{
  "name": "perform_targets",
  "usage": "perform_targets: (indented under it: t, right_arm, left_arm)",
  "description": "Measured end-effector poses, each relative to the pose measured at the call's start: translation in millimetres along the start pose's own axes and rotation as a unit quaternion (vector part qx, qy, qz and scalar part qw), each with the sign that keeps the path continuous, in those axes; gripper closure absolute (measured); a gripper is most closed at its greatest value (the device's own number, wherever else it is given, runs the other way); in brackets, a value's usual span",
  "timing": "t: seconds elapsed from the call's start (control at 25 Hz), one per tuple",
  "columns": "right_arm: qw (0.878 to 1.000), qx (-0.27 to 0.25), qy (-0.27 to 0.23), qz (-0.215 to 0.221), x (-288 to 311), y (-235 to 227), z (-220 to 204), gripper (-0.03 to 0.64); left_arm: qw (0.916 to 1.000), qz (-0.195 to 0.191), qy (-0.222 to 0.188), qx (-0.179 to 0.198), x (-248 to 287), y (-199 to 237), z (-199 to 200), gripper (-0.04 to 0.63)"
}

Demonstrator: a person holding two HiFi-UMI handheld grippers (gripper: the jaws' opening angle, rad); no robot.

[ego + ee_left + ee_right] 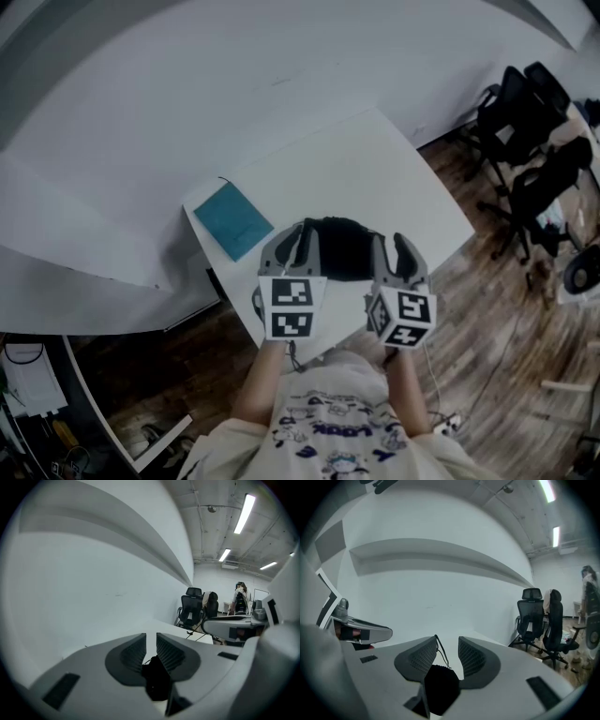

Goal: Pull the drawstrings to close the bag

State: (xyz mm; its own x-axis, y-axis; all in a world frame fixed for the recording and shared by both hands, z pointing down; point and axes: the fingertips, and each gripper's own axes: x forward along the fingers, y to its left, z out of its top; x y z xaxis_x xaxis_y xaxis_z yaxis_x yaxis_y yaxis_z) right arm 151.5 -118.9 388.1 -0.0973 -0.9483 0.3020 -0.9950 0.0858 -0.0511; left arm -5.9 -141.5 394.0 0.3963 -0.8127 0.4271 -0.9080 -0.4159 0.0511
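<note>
On white square table, black fabric drawstring bag between both claws. Left gripper: released, narrow gap, bag just below the jaws. Right gripper: released wide, thin black drawstring cord lying loose between the jaws.

Table: bag lies on it, at the 6 o'clock edge nearest the person. Notebook on the table at the bag's 10 o'clock, apart from it. Left gripper just beside the bag at 9 o'clock, right gripper at 3 o'clock. Office chairs on the floor at 2 o'clock, well apart.
</note>
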Motion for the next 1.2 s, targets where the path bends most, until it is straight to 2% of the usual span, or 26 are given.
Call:
perform_targets:
  t: [0.16,0.28,0.44,1.2]
  right_arm:
    - [1.0,-0.007,-0.013,0.0,-4,6,1,0.503]
    - [1.0,0.002,-0.023,-0.001,-8,7,2,0.548]
    - [1.0,0.001,-0.022,0.0,-9,7,-1,0.573]
    - [1.0,-0.004,-0.02,-0.005,-5,-1,0,0.574]
  left_arm:
    - [0.9997,0.003,-0.024,0.011,-5,-7,5,0.531]
    - [0.9995,0.003,-0.028,0.015,-8,-11,3,0.531]
    - [0.9994,0.001,-0.03,0.014,-9,-13,2,0.531]
    - [0.9992,0.009,-0.032,0.02,-4,-15,5,0.531]
